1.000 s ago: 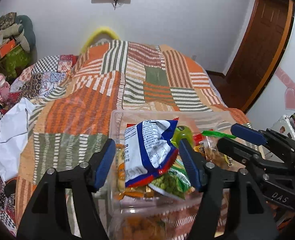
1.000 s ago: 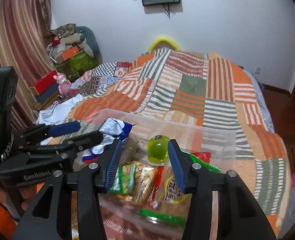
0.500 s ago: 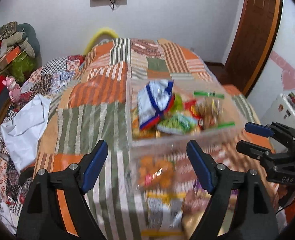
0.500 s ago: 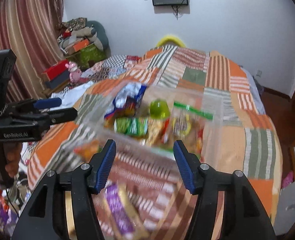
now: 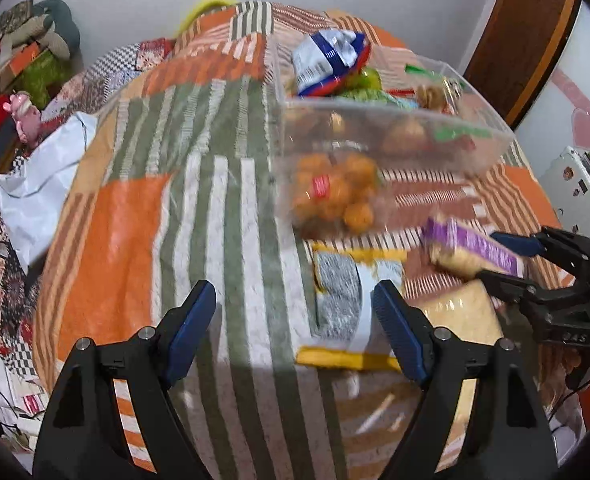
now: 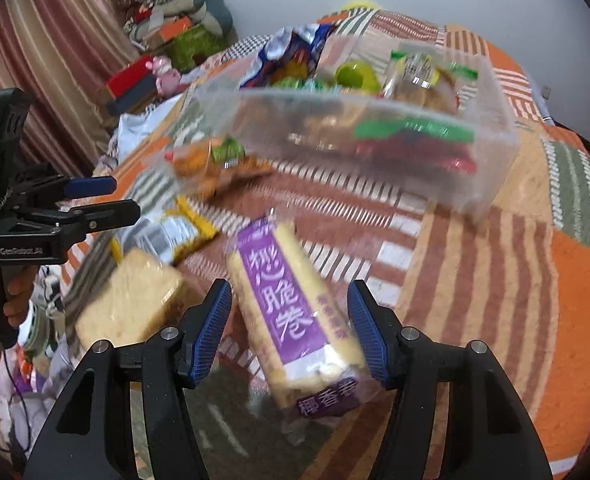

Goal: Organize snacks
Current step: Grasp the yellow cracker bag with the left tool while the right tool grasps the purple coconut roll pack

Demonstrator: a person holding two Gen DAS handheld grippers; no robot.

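Note:
A clear plastic bin (image 5: pixel 491 136) (image 6: pixel 491 168) full of snack packets sits on the striped bedspread. A bag of orange snack balls (image 5: pixel 335 192) lies in front of it. A purple-labelled roll pack (image 6: pixel 291 312) (image 5: pixel 471 250) lies between the fingers of my open right gripper (image 6: pixel 291 328), not clamped. A yellow-edged packet (image 5: pixel 347 308) (image 6: pixel 175 232) lies just left of the right finger of my open, empty left gripper (image 5: pixel 295 328). A wrapped bread slice (image 6: pixel 131 304) (image 5: pixel 463 316) lies beside it.
A white plastic bag (image 5: pixel 35 192) lies at the left of the bedspread (image 5: pixel 107 240). Boxes and a pink toy (image 5: pixel 25 116) stand at the far left. A wooden door (image 5: pixel 519 40) is at the right. Striped curtains (image 6: pixel 35 40) hang on the left.
Both grippers have pulled back from the bin and lowered over the loose packets in front of it. The right gripper now straddles the purple roll pack.

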